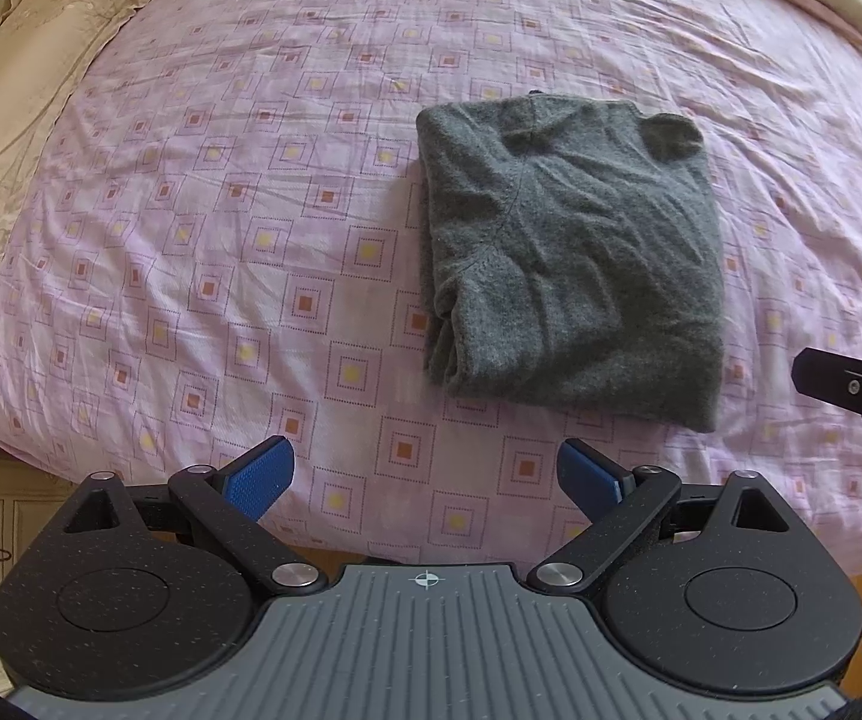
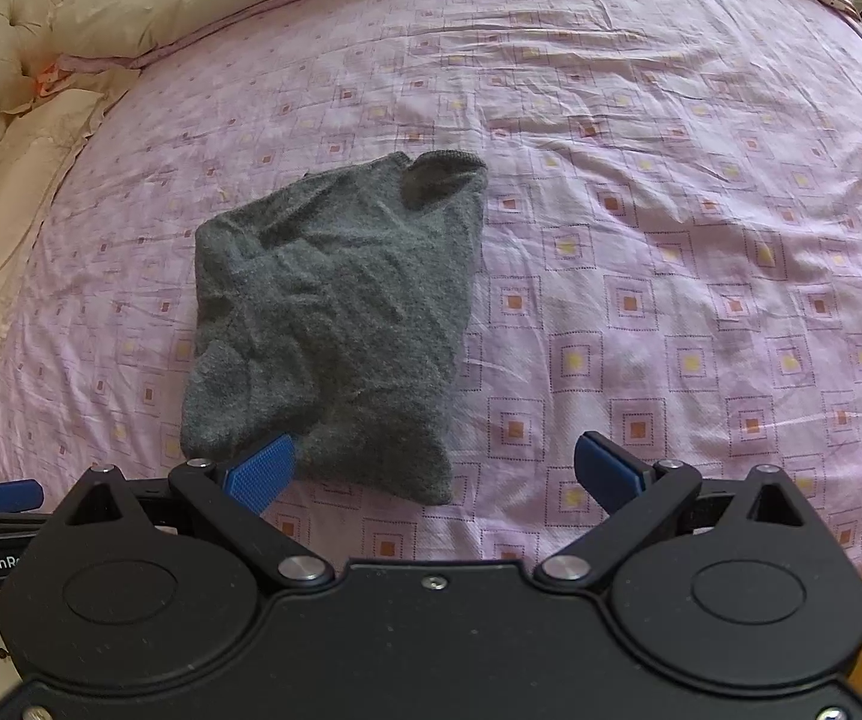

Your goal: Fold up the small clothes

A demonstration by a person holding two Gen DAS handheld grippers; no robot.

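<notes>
While the pink patterned bedsheet (image 1: 203,192) spreads under both tools, a folded grey sweater (image 1: 569,252) lies flat on it, ahead of the left gripper (image 1: 425,474) and slightly toward its right finger. From the right wrist, the sweater's near edge sits just beyond the right gripper (image 2: 434,468), by its left finger. Both grippers' jaws stand wide apart, holding nothing. Cream pillows (image 2: 17,192) lie far off left.

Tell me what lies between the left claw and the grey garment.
Nothing but bare pink patterned bedsheet: in the left wrist view, the open left claw hovers short of the folded grey garment.
</notes>
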